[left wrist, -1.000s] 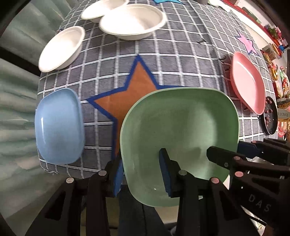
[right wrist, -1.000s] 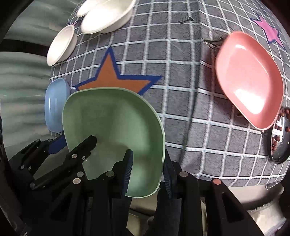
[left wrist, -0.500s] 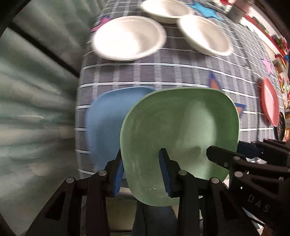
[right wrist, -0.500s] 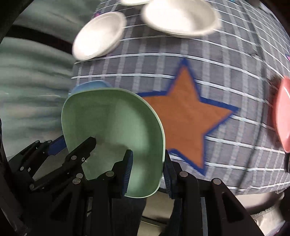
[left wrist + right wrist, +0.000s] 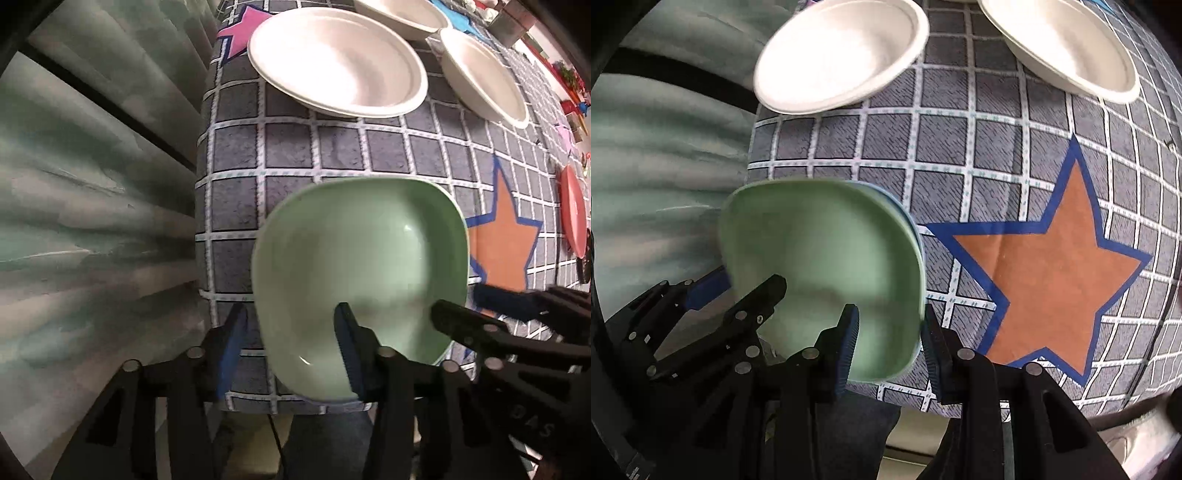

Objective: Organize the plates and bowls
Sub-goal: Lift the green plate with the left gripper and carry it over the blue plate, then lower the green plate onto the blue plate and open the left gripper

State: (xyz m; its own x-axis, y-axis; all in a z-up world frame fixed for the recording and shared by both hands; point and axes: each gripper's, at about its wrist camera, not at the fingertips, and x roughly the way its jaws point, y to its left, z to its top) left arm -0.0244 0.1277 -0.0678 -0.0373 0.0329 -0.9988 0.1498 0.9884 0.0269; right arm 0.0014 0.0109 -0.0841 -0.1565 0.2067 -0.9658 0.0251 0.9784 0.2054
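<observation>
A grey checked cloth (image 5: 979,140) with an orange star (image 5: 1049,266) covers the counter. Both claws, left (image 5: 288,343) and right (image 5: 888,343), are opening, pads off the green plate (image 5: 362,266); ribbed green wall (image 5: 92,166) fills the frame's left.

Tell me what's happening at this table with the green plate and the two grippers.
A person is sorting dishes with a handheld gripper in each hand. The green plate has been set on the blue plate, whose edge peeks out beneath it, near the corner of the checked tablecloth. The left gripper and right gripper each straddle the green plate's rim, and both sets of jaws are opening, no longer pinching it. White bowls sit farther back, and a pink plate lies at the far right.
</observation>
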